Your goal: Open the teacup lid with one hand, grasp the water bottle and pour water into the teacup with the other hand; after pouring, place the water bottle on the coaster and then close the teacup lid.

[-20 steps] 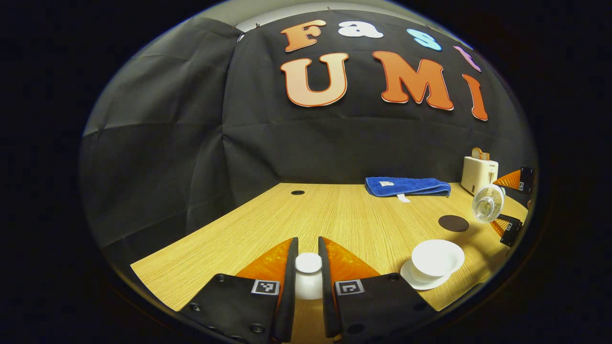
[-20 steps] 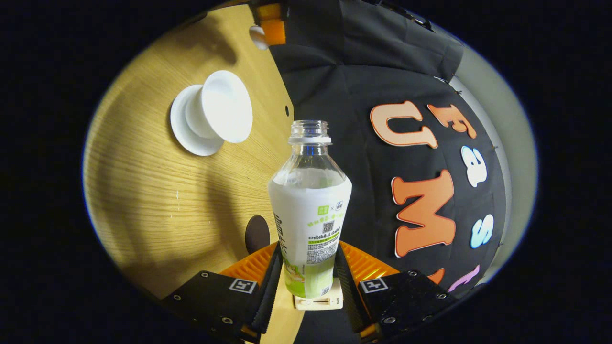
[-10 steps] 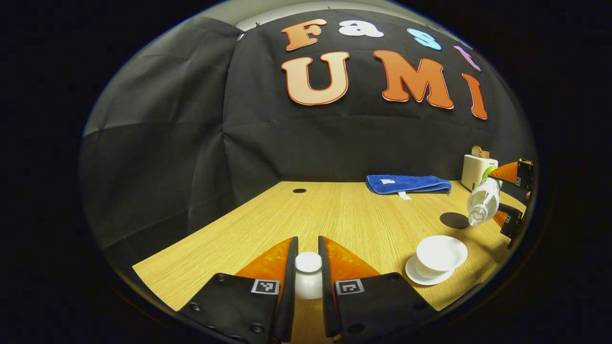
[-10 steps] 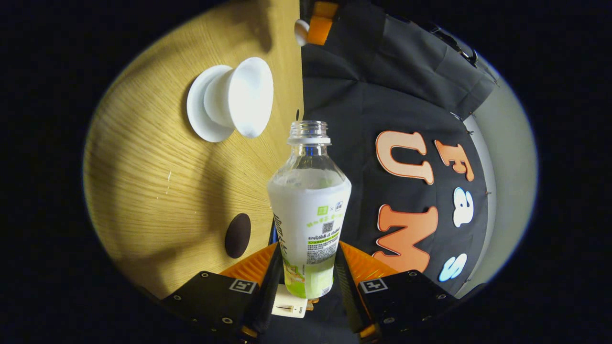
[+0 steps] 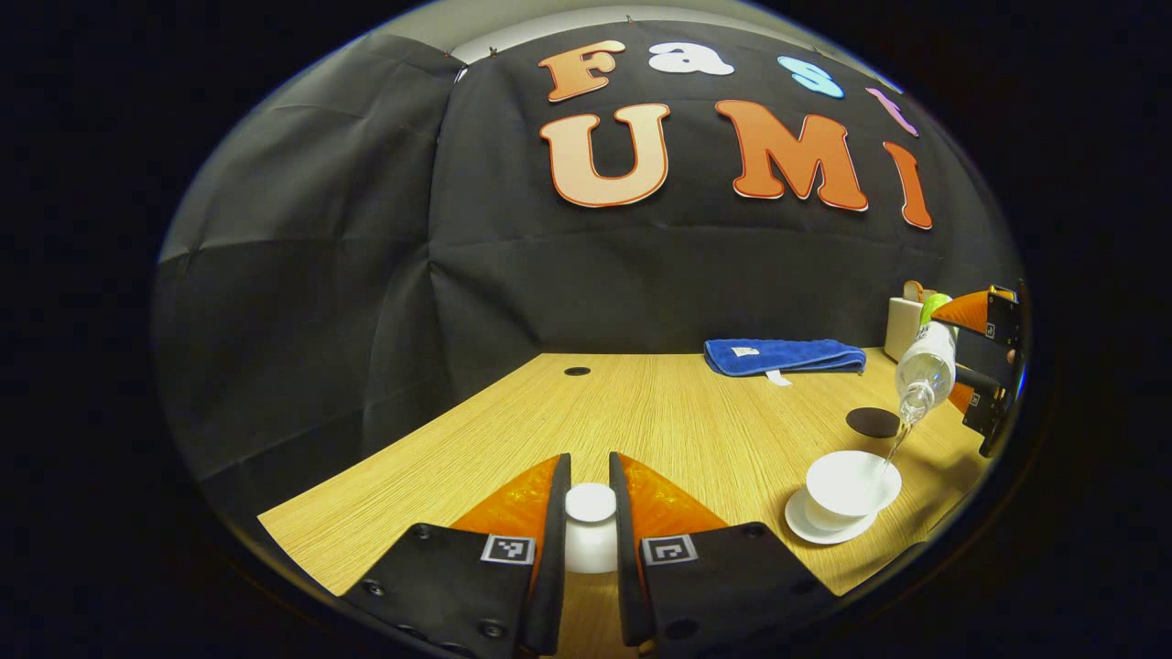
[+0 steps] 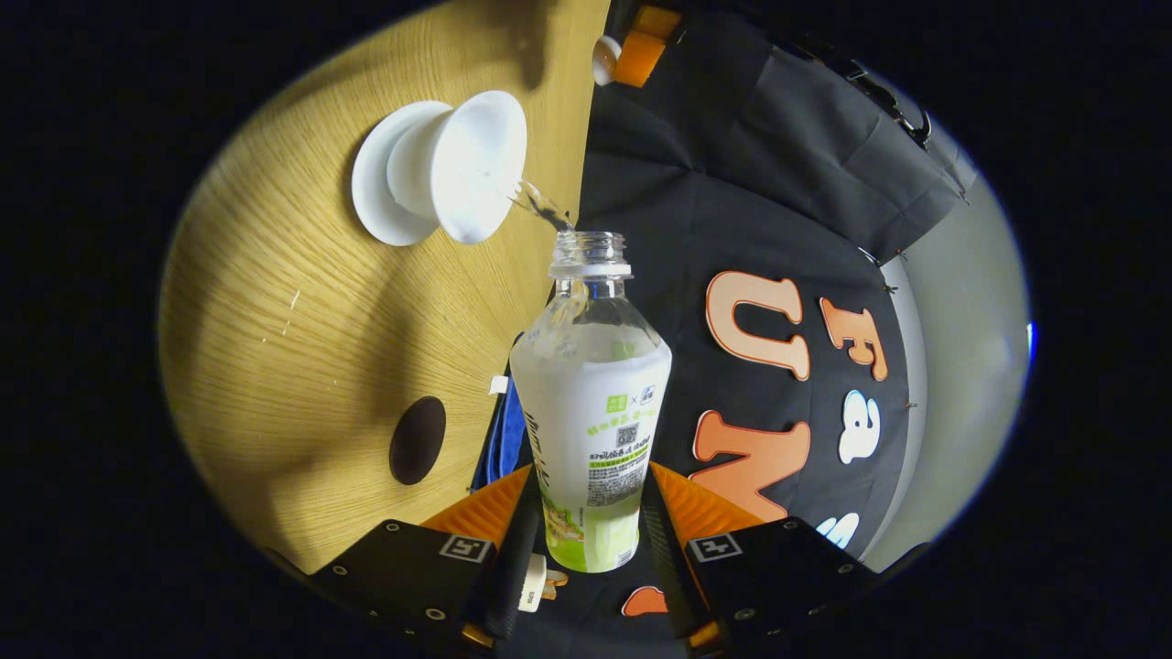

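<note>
Water runs from the tilted water bottle (image 6: 591, 384), clamped in my right tool (image 6: 586, 540), into the open teacup (image 5: 851, 483) on its saucer on the desk (image 5: 659, 412). My left tool (image 5: 589, 540) grips the lid (image 5: 591, 526) aside. I should tip slowly, mouth over the rim.

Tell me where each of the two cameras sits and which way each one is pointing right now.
Left gripper view: rides on the left tool, held low and level, facing the booth wall across the table; its own fingers clamp the teacup lid.
Right gripper view: rides on the right tool, rolled sideways, looking along the tilted water bottle toward the teacup.
Shared: teacup, coaster, blue towel, and the pouring stream; each also catches the other tool.
</note>
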`<state>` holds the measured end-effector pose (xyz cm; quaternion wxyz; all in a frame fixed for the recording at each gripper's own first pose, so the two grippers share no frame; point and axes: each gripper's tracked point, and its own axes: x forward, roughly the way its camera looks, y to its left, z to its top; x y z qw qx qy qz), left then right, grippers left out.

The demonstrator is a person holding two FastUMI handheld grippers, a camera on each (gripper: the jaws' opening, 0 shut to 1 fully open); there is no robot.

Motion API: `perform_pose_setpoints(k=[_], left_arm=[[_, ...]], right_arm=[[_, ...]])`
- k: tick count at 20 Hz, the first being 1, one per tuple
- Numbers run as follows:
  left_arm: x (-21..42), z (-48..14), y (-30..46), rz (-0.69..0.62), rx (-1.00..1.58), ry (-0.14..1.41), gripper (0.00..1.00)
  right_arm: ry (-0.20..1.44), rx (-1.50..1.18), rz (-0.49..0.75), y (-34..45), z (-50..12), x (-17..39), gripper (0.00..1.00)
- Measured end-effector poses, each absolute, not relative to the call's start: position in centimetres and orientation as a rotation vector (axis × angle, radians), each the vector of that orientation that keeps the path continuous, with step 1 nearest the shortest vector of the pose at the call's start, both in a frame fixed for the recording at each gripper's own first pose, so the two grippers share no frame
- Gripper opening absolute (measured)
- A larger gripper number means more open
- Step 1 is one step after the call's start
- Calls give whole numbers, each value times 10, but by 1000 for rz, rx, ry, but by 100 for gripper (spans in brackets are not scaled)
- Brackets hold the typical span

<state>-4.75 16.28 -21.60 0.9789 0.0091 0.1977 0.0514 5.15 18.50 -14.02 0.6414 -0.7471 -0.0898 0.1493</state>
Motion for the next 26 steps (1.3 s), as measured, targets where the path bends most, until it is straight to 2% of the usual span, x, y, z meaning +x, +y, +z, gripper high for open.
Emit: perform_pose_setpoints(k=[3,4,5,26], left_arm=[[-48,-216,163,102,11,402,28],[-47,-215,163,101,8,400,29],[-47,-215,164,101,9,398,28],[-44,-213,163,90,8,392,28]], right_arm=[[-237,-1717,319,185,-131,54,64],[-254,-1726,313,186,-128,56,60],[-272,-1734,309,187,-126,56,64],[-497,-1825,200,202,-69,74,64]])
